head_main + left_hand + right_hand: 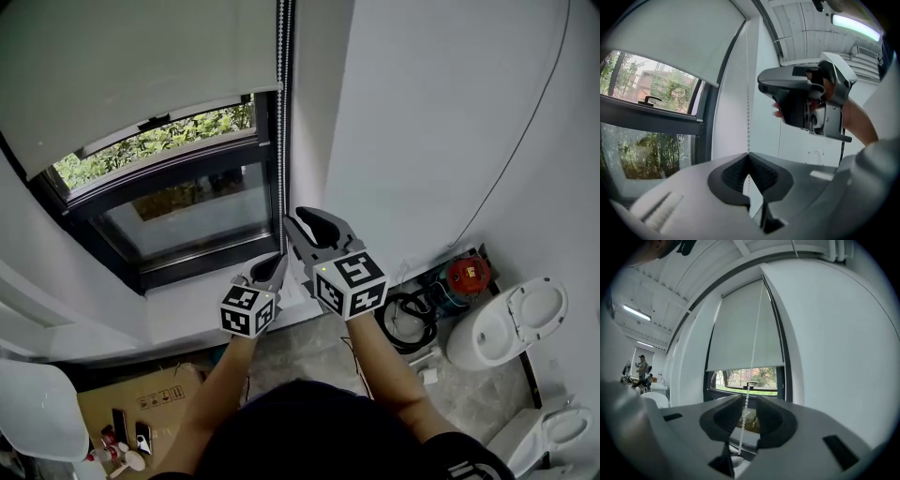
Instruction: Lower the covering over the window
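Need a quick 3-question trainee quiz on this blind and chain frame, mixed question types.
1. Fill in: the bead chain runs ___ the open jaws of the right hand-held gripper.
2. Which is clamped on the chain? A left hand-held gripper, B right hand-held gripper, C neither.
3. True or false: the roller blind is only partly down, with window glass showing below it.
Key: 1 between; 2 A; 3 true.

Grey stone floor (298, 345) under me carries a cardboard box (141, 398) at my 8 o'clock, black cable coil (409, 323) at 3, white toilet (506, 323) beyond it, red-topped unit (466, 275) at 2.
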Tool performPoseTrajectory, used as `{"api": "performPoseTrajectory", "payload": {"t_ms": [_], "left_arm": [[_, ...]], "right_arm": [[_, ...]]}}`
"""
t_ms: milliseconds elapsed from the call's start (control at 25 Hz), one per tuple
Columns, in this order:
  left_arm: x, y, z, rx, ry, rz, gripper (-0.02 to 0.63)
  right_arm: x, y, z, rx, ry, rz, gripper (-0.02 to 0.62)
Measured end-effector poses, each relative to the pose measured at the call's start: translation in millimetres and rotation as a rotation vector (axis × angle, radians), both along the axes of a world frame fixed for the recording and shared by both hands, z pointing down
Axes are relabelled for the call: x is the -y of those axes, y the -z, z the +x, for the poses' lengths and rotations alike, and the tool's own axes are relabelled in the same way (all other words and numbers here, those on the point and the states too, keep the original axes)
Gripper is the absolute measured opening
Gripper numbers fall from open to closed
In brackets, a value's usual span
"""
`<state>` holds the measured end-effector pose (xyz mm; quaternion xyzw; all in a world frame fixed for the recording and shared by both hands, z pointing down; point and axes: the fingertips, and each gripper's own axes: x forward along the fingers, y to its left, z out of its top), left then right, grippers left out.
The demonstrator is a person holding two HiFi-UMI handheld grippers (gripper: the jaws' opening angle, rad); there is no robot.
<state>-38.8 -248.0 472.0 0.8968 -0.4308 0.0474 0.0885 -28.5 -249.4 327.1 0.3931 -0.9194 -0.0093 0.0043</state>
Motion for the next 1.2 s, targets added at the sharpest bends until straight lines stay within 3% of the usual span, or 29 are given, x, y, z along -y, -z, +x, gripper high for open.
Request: {"api": "performPoseTrajectory", "payload": {"t_ms": [640, 1200], "left_arm": [[-7, 0, 5, 0.012, -0.016, 0.000, 0.012], [-29, -108, 2, 0.094, -0.017, -0.185, 0.012]], "right_arm": [[17, 24, -20, -0.005, 0.010, 0.004, 0.015], [2, -85, -29, -0.163, 0.011, -0.116, 0.014]]}}
